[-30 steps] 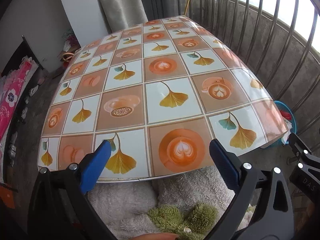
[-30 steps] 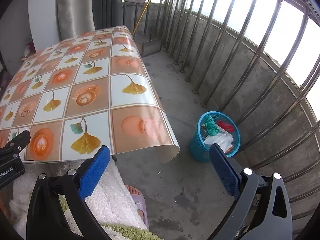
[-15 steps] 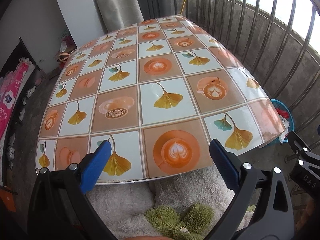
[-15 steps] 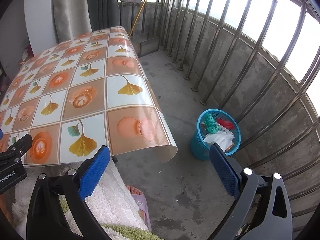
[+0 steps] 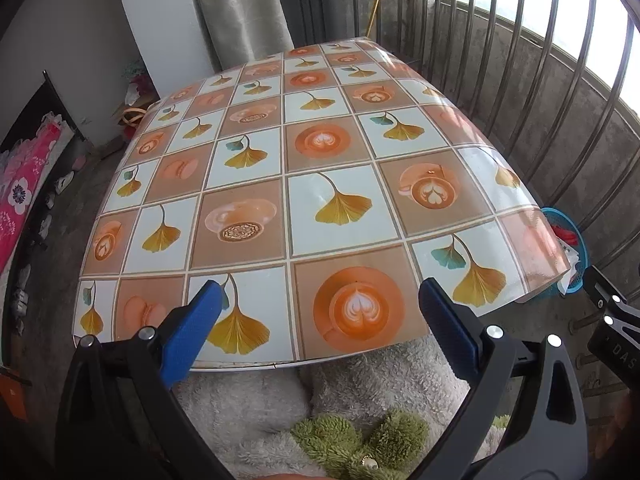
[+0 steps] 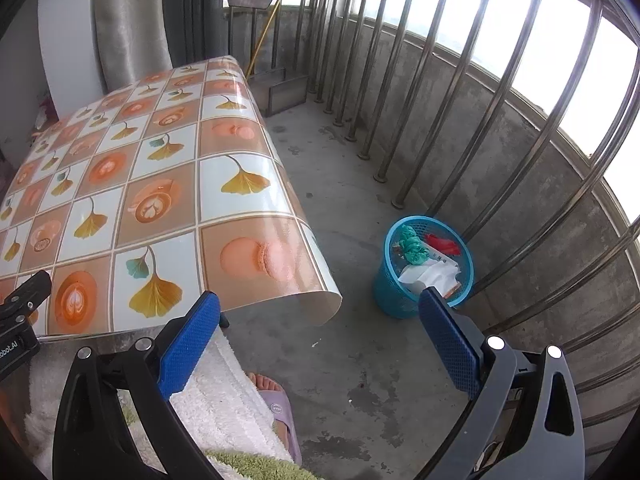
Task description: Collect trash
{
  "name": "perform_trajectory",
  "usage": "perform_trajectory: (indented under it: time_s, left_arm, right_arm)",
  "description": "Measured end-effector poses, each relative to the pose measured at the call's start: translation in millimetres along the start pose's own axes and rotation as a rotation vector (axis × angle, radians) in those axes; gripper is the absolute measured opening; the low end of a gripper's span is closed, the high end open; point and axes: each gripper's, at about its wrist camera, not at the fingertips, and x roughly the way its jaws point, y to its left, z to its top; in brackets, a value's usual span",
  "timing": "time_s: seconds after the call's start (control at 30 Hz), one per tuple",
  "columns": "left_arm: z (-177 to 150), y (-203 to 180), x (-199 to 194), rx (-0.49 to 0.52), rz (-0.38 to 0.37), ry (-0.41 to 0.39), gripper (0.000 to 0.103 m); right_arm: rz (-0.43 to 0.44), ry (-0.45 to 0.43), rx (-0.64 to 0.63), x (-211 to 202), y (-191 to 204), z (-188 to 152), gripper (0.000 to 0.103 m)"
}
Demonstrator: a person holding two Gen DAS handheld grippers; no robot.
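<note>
A blue mesh trash basket (image 6: 404, 300) stands on the concrete floor by the railing, right of the table; it holds green, red and white scraps (image 6: 430, 272). In the left wrist view only its edge (image 5: 576, 240) shows past the table corner. My right gripper (image 6: 320, 336) is open and holds nothing, hovering over the floor near the basket. My left gripper (image 5: 318, 324) is open too, above the near edge of the table (image 5: 256, 362), with nothing between its fingers. No loose trash shows on the patterned tablecloth (image 5: 340, 168).
The tablecloth's corner (image 6: 316, 300) hangs curled off the table's right side. A steel railing (image 6: 500, 120) and low concrete wall bound the right. A person's fluffy white garment (image 6: 224, 392) and sandalled foot (image 6: 276, 400) are below. A curtain (image 5: 240, 12) hangs behind the table.
Both views have drawn back and risen slightly: the table sits lower and farther in the left wrist view, and the basket has shifted a little. Both grippers stayed open.
</note>
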Motion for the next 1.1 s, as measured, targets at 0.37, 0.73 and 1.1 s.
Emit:
perform_trajectory:
  time_s: [0.37, 0.73, 1.1]
  left_arm:
    - [-0.3, 2.3, 1.4, -0.012, 0.004, 0.009, 0.094]
    - [0.1, 2.5, 1.5, -0.011, 0.004, 0.008, 0.094]
    - [0.5, 3.0, 0.7, -0.011, 0.005, 0.008, 0.094]
  right_arm:
    - [0.002, 0.0, -0.002, -0.6, 1.1, 0.4, 0.097]
    - [0.004, 0.002, 0.001, -0.4, 0.6, 0.8, 0.097]
    - [0.005, 0.0, 0.006, -0.5, -1.3, 1.4, 0.097]
